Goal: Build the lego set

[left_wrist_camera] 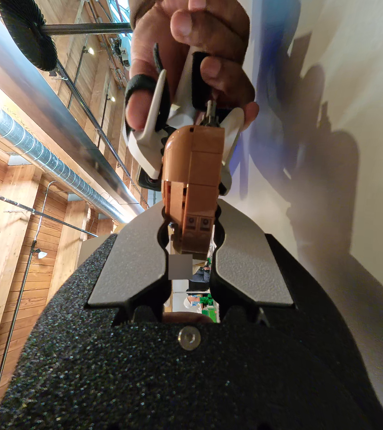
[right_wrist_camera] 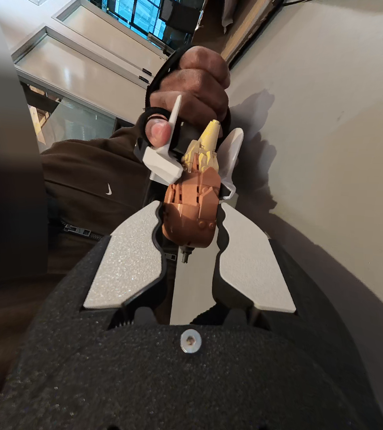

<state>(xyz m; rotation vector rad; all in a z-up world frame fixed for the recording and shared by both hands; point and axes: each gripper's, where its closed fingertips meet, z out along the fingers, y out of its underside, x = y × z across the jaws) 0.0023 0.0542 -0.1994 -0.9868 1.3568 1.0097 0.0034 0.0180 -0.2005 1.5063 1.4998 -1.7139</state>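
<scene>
Claws first: we see the left gripper (left_wrist_camera: 190,223) clamped on one end of the tan-brown brick-built lego body (left_wrist_camera: 191,186) — and the right gripper (right_wrist_camera: 189,223) clamped on the other. Pale yellow pointed pieces (right_wrist_camera: 205,149) crown it. Beyond, a hand (right_wrist_camera: 190,93) grips the opposite handle, the white wall (right_wrist_camera: 325,116) behind.

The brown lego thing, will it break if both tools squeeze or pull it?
Probably stiff: the brown lego build is hard blocks. It could pop apart at its visible seams, since the left tool and right tool grip opposite ends. The yellow pointed pieces look most fragile.
</scene>
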